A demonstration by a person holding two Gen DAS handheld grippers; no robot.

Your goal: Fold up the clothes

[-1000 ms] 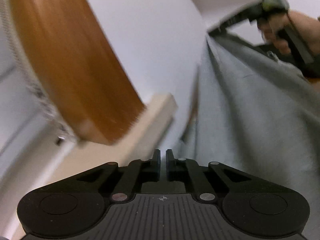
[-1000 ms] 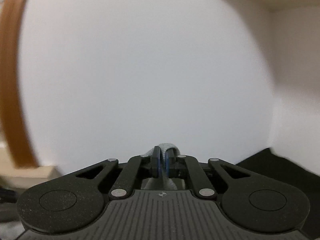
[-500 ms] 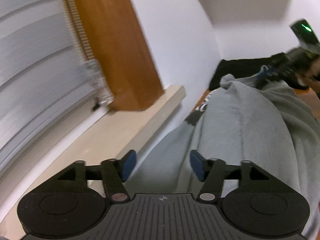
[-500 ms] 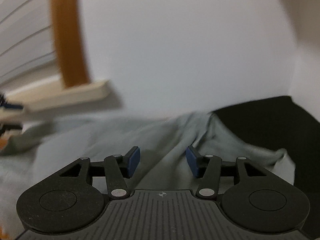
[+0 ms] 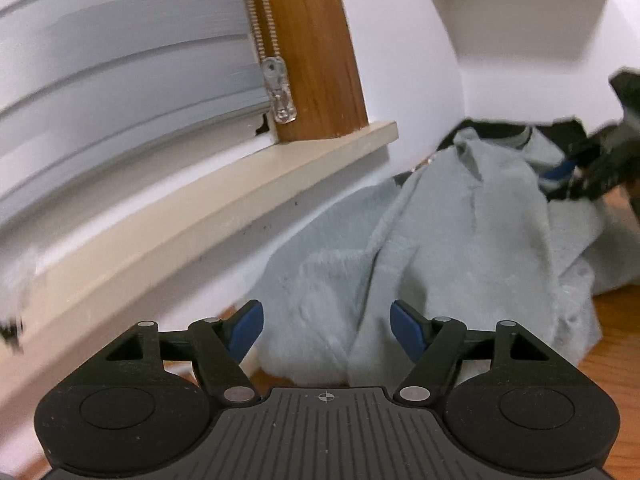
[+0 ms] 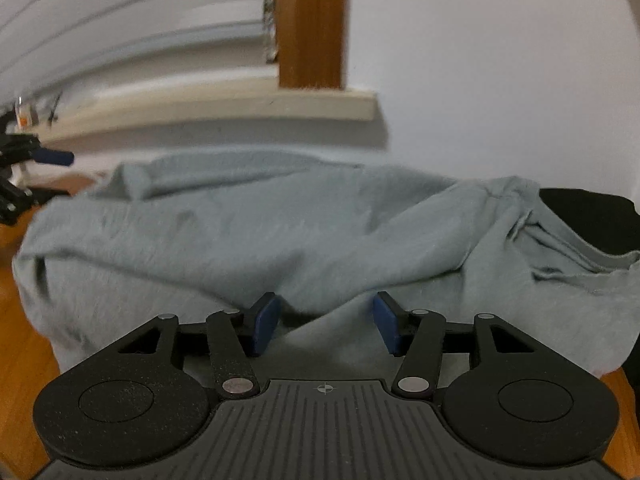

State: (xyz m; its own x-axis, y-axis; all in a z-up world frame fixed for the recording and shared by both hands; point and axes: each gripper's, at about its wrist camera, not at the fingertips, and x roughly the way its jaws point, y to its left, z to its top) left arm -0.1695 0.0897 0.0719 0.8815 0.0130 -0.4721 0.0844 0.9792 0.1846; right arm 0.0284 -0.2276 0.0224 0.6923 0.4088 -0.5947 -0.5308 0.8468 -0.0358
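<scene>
Both hand-held grippers (image 5: 326,328) (image 6: 326,328) opened, grey garment (image 6: 280,232) released onto table (image 6: 20,320)

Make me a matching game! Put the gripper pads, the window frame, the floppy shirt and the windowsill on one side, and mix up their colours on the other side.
Things:
1. pads
2. window frame
3. shirt
4. windowsill

Colours:
A. cream
B. grey
C. blue
D. brown wood

Pairs: 1-C, 2-D, 3-B, 4-A
</scene>
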